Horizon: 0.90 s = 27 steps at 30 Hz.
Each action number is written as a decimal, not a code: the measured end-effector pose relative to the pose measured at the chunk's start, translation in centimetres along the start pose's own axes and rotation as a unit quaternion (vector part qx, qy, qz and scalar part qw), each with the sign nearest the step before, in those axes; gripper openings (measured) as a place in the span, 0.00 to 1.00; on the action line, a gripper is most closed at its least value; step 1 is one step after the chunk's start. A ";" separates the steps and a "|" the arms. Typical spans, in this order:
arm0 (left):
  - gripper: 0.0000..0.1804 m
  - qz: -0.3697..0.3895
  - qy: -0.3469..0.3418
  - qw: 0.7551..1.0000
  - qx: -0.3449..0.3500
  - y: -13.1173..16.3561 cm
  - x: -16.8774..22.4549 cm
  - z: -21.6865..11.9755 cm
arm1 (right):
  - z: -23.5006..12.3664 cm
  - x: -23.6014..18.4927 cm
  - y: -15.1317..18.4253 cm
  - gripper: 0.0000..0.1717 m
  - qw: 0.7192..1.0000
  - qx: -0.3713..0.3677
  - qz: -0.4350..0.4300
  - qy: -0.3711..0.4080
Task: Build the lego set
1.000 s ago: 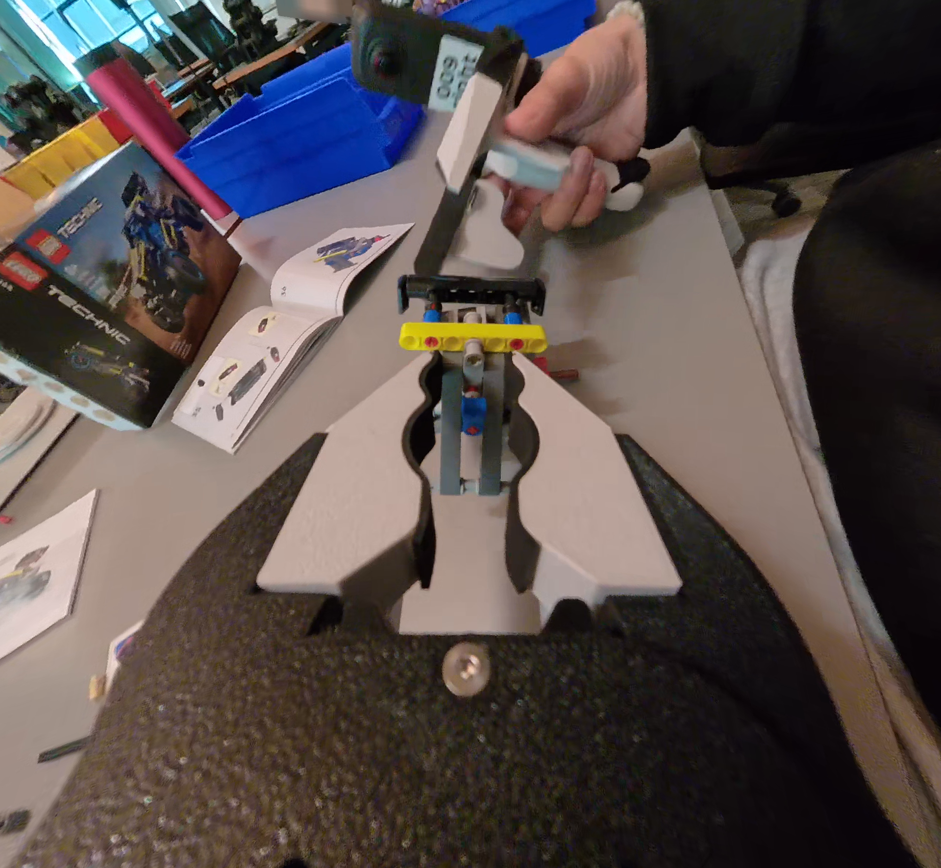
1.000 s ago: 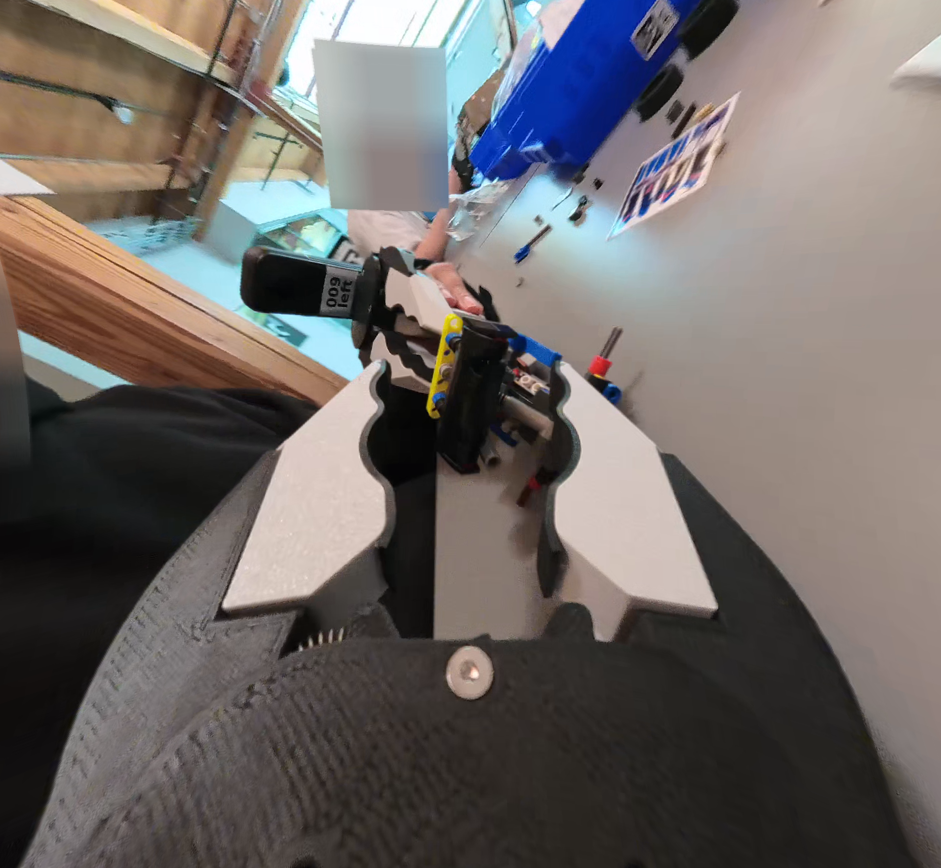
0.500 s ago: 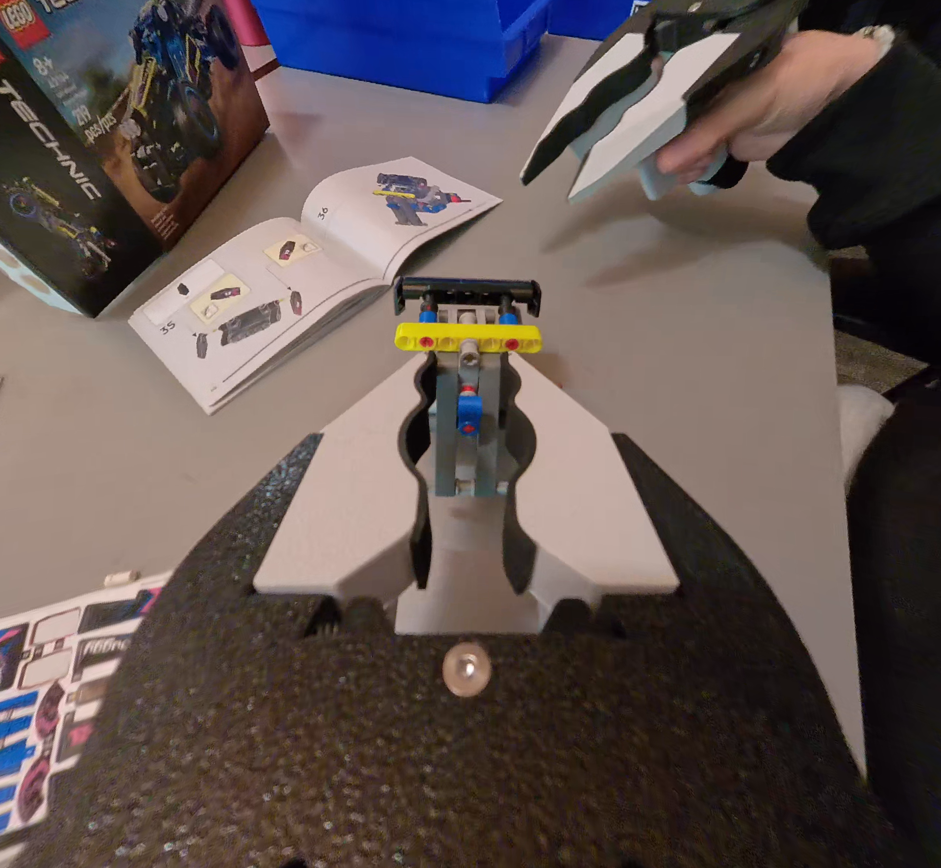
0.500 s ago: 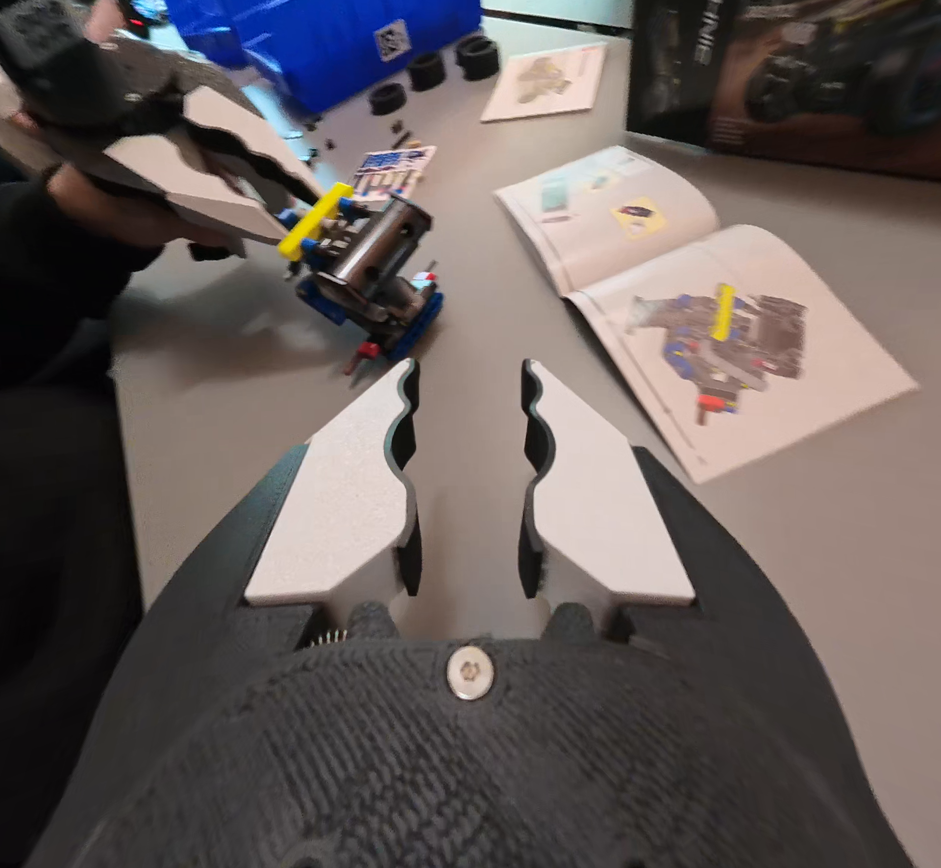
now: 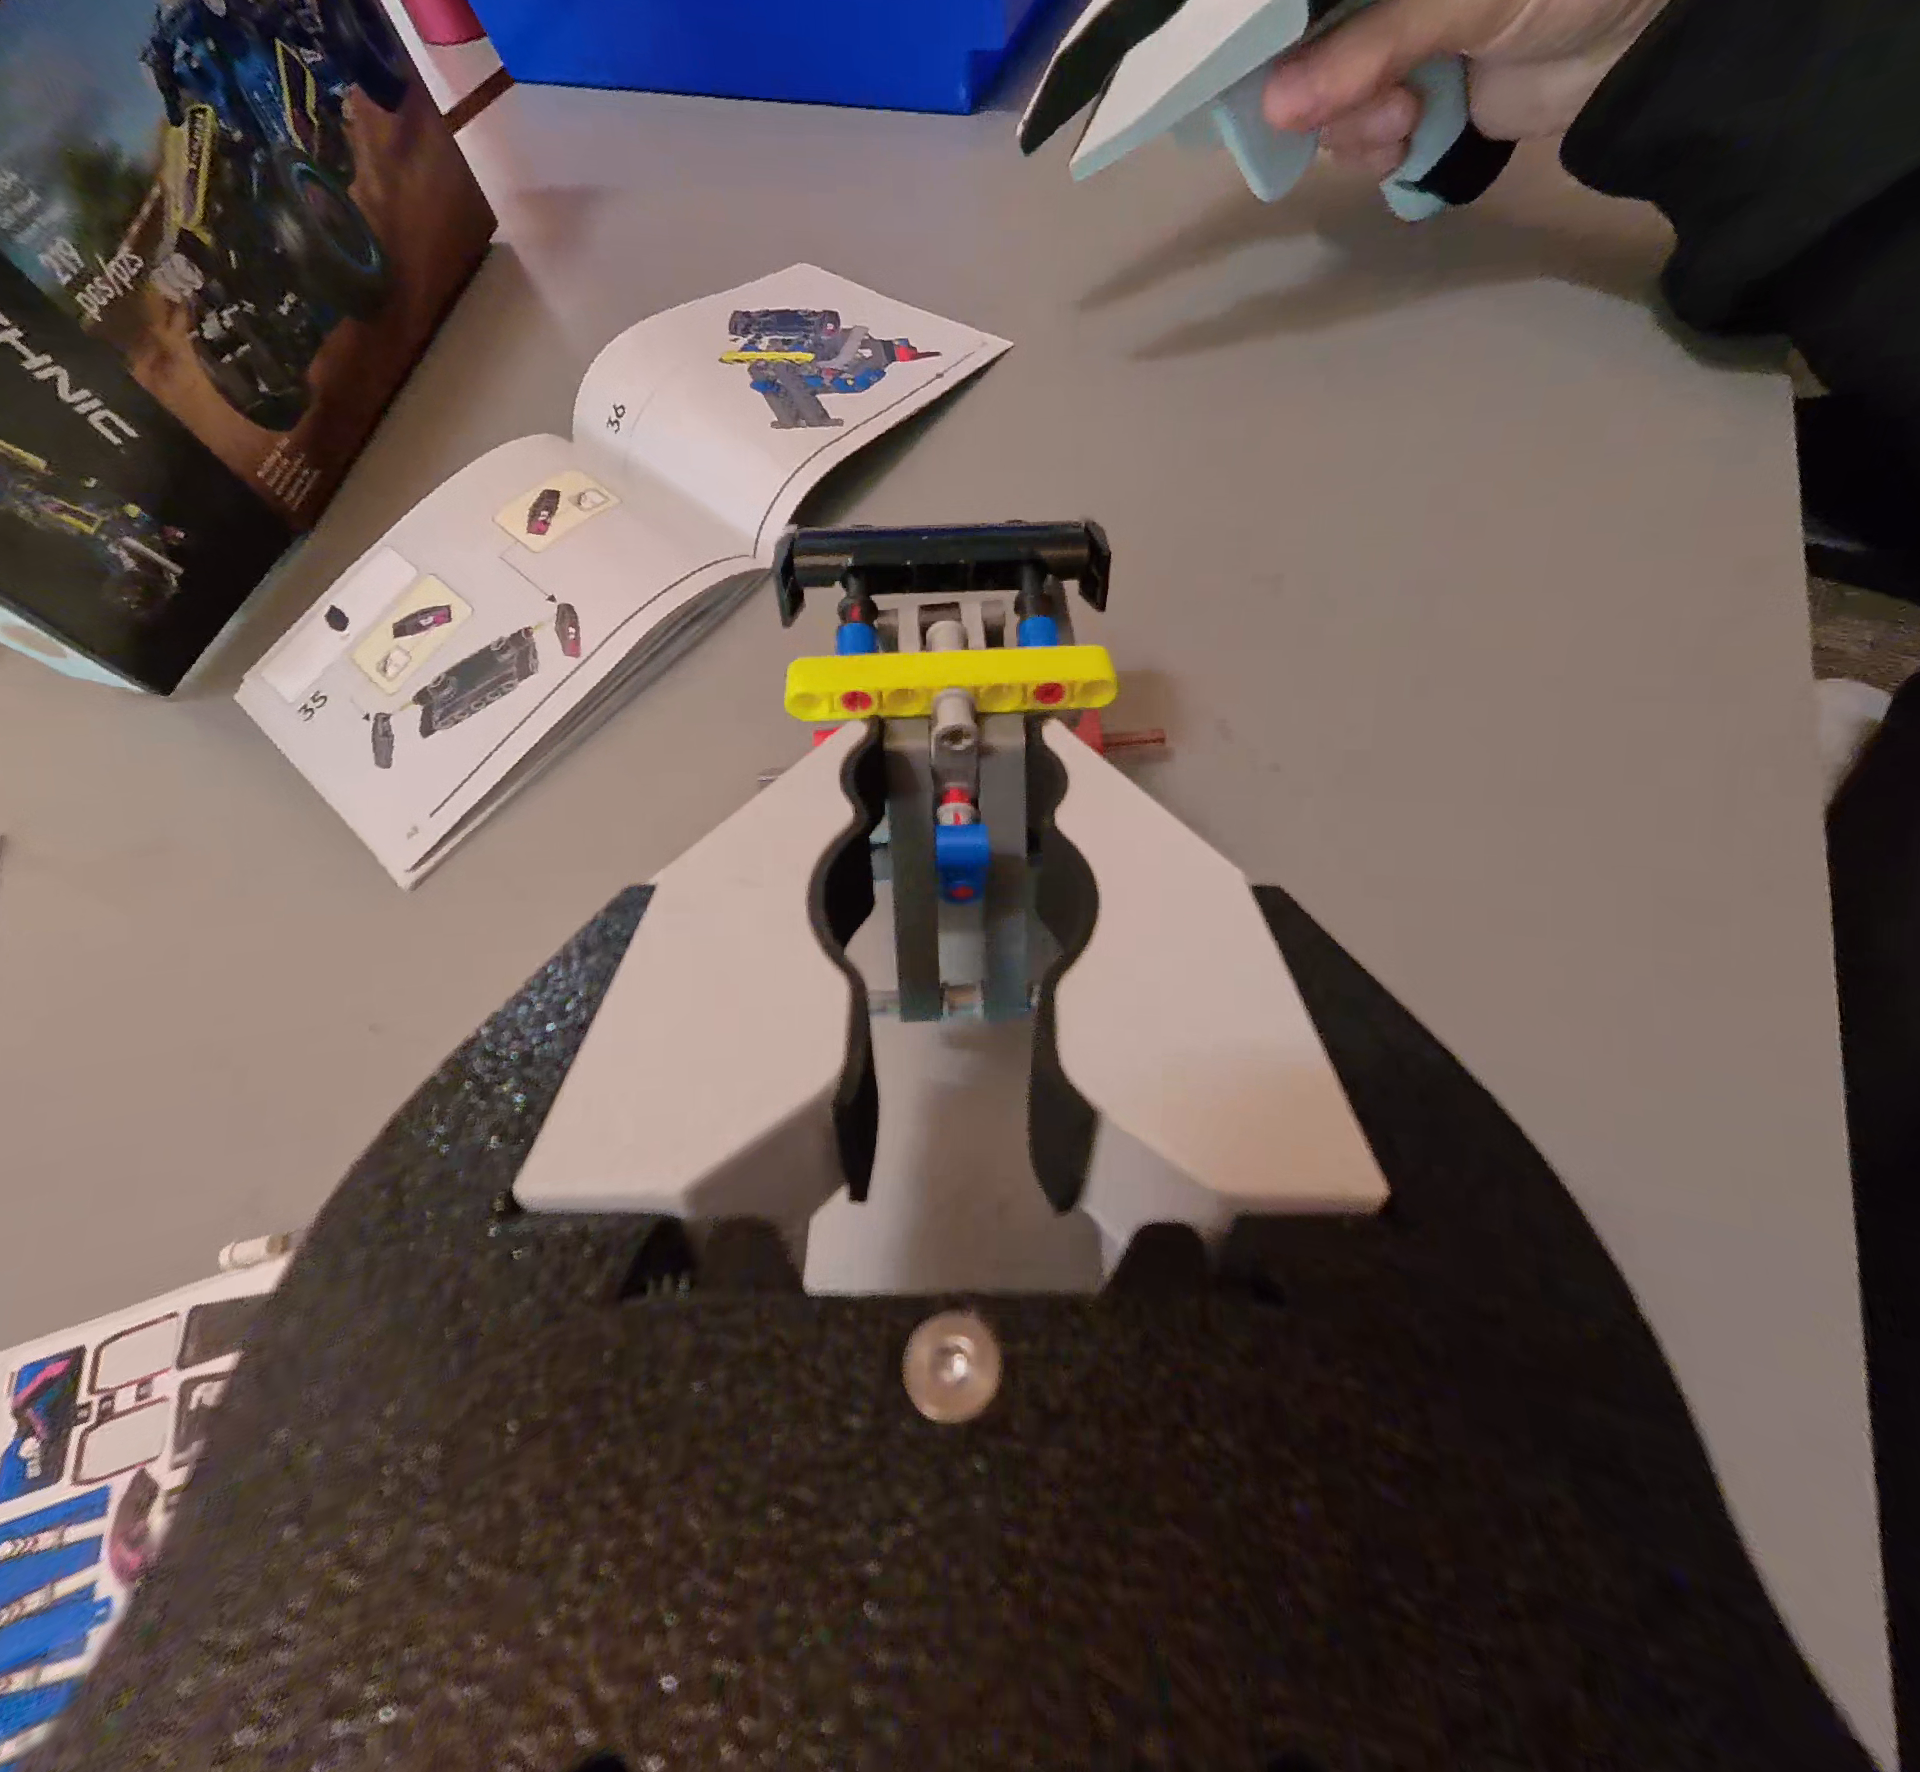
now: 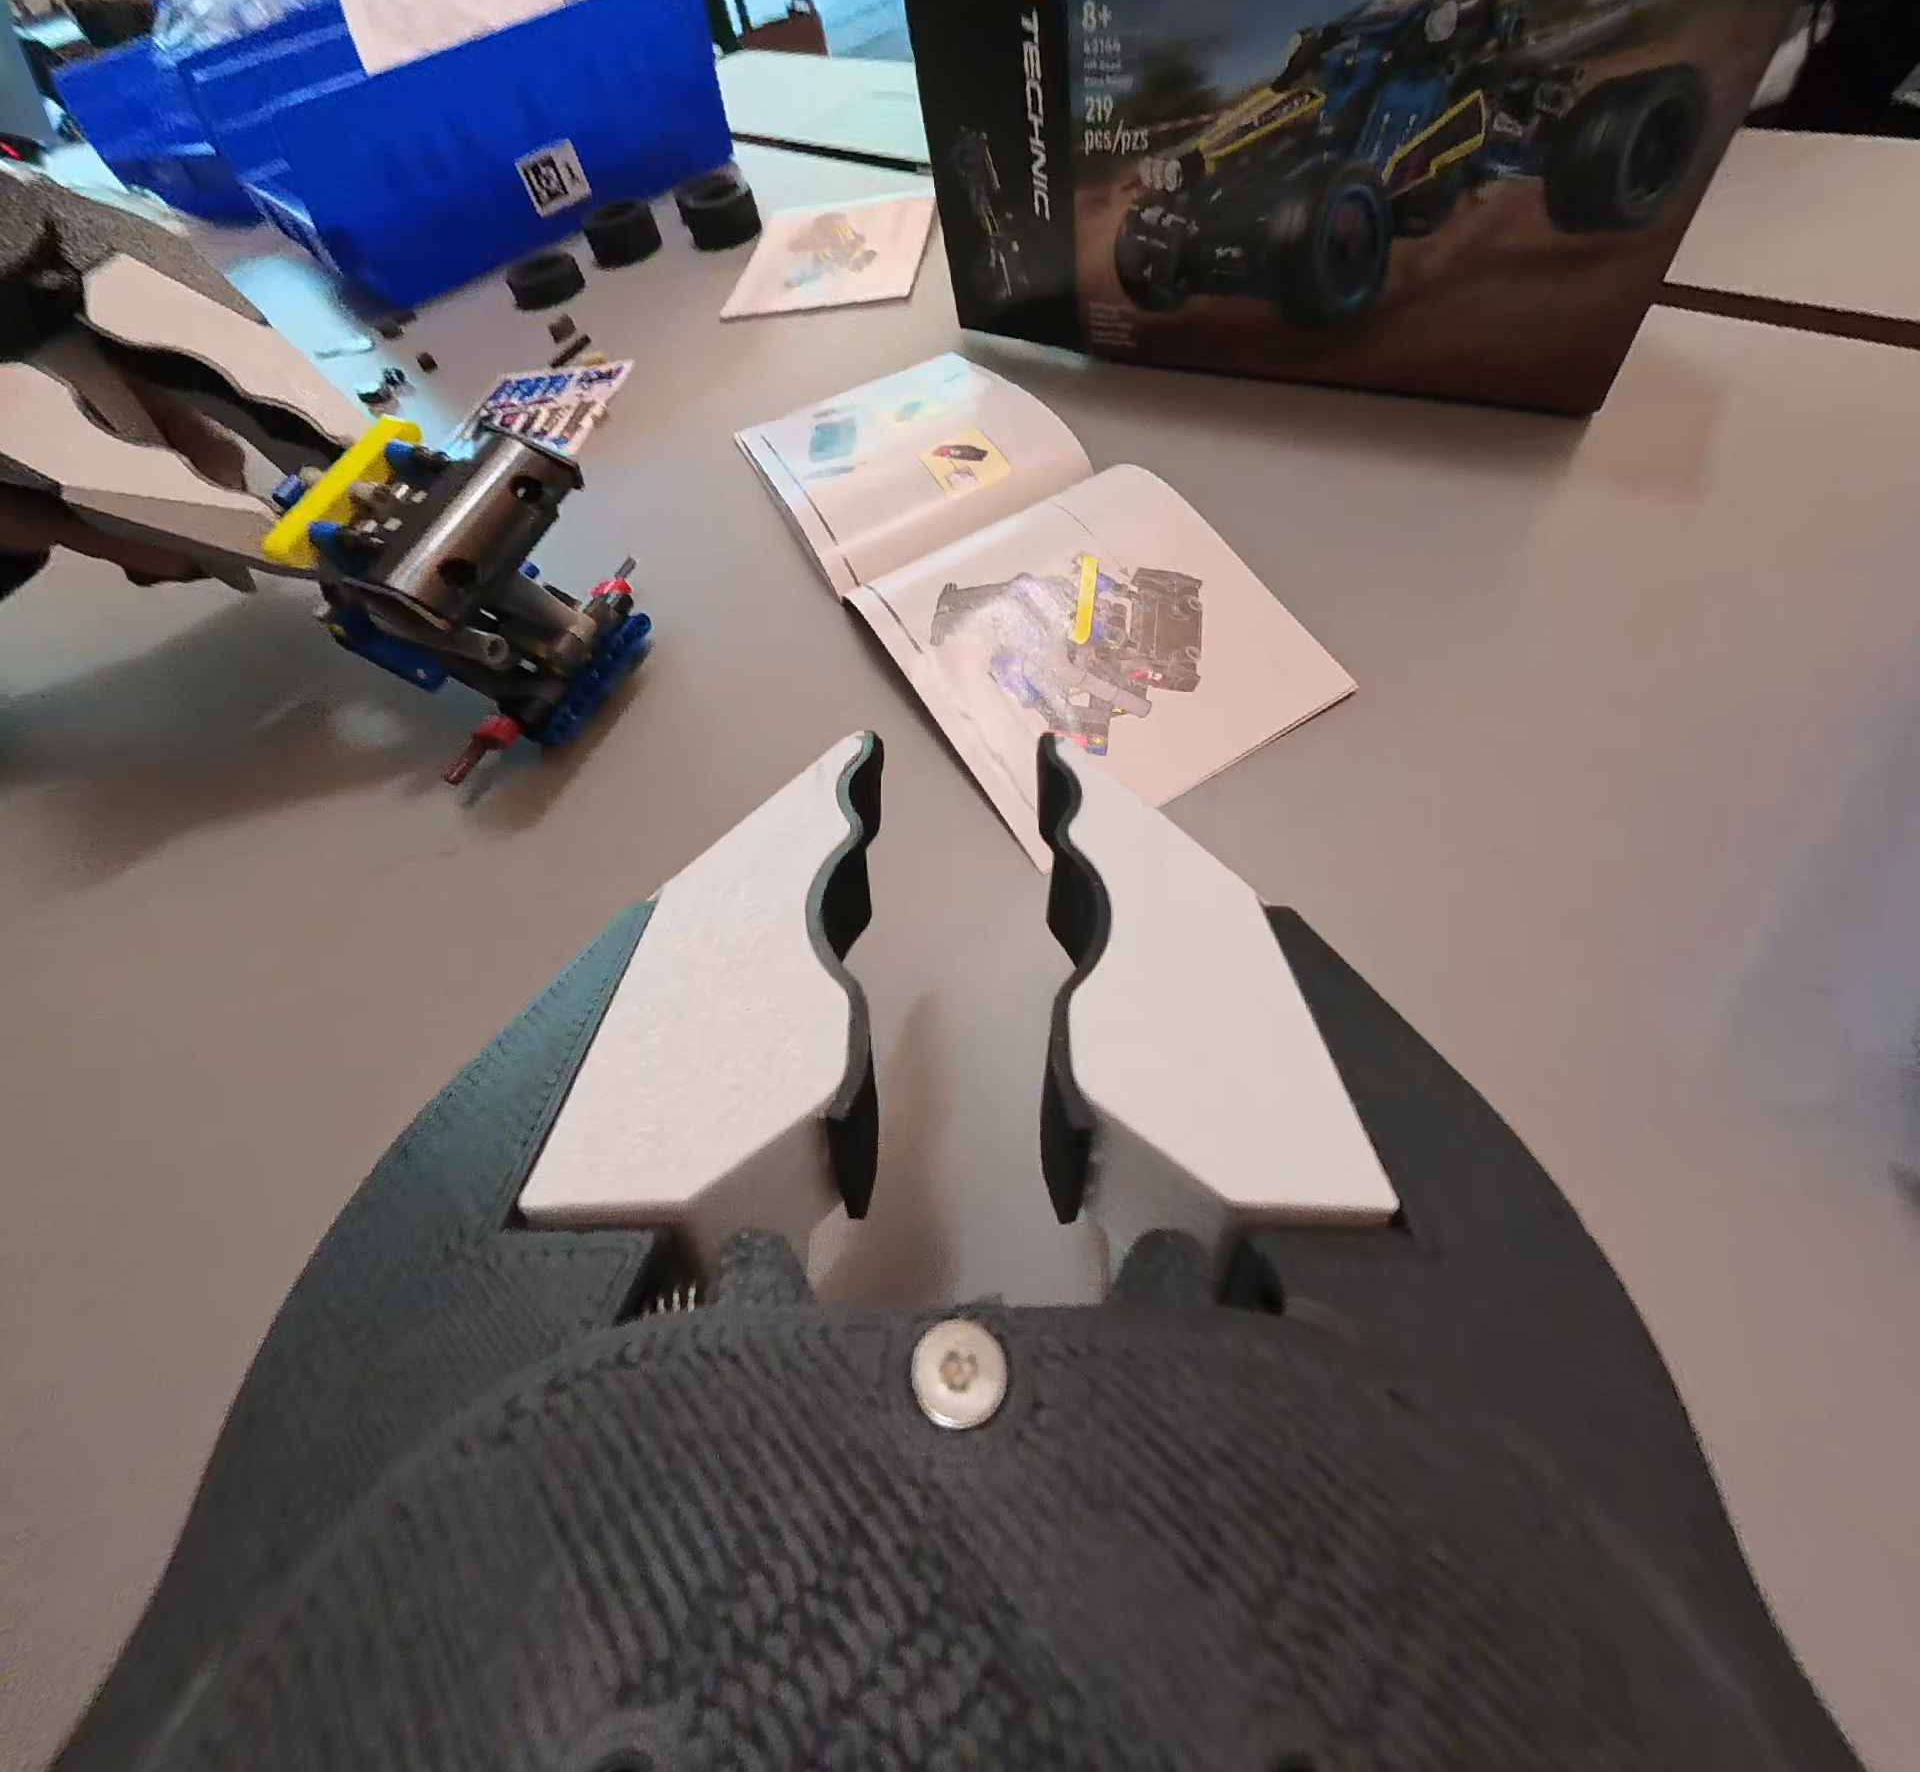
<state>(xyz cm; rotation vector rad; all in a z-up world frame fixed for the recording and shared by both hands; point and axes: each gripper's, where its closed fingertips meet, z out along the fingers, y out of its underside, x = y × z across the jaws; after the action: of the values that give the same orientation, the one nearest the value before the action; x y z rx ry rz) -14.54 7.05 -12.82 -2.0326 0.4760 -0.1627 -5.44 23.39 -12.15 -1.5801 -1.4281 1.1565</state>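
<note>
Between the fingers of my left gripper (image 5: 951, 756) sat a small brick-built assembly (image 5: 951, 849), its grey frame pinched from both sides by the dark scalloped pads, so that gripper was clamped on it rather than merely around it. Its long axis ran straight out along the fingers, away from my camera: the grey beams lay inside the grasp, the yellow cross-beam (image 5: 948, 692) stood just past the fingertips, and a black bar (image 5: 940, 559) capped the far end. From the right wrist view I could see the same assembly (image 6: 468, 569) tilted, its blue underside down at the grey table (image 6: 1558, 891); whether it touched there or hung just above I could not tell. My right gripper (image 6: 958, 766) was apart and bare, nothing but table showing between its pads. It hung well clear of the assembly, which lay ahead and off to its left, with the black end pointing roughly toward it. An open instruction booklet (image 6: 1039, 579) lay just beyond my right fingertips, nearer to them than the assembly was. Behind the booklet stood the printed kit box (image 6: 1351, 143), and farther left were a blue bin (image 6: 436, 122), three loose black tyres (image 6: 623, 231) and a sticker sheet (image 6: 551, 397).
</note>
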 end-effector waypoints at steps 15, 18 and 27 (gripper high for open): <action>0.15 0.010 0.007 1.000 -0.002 -2.0 2.1 3.5 | -1.4 1.8 -0.7 0.13 0.998 0.053 0.010 0.031; 0.19 0.020 0.002 1.000 0.006 -2.3 2.1 3.8 | -1.5 1.9 -0.8 0.13 0.998 0.056 0.012 0.034; 0.13 0.017 0.006 0.999 0.042 -3.1 1.5 4.4 | -1.0 2.4 -0.6 0.13 0.997 0.044 0.004 0.055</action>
<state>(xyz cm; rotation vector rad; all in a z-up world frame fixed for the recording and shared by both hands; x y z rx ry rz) -11.01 11.35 -12.45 -1.9421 0.5020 -0.1715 -4.71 25.86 -11.64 -1.5645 -1.2833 1.1038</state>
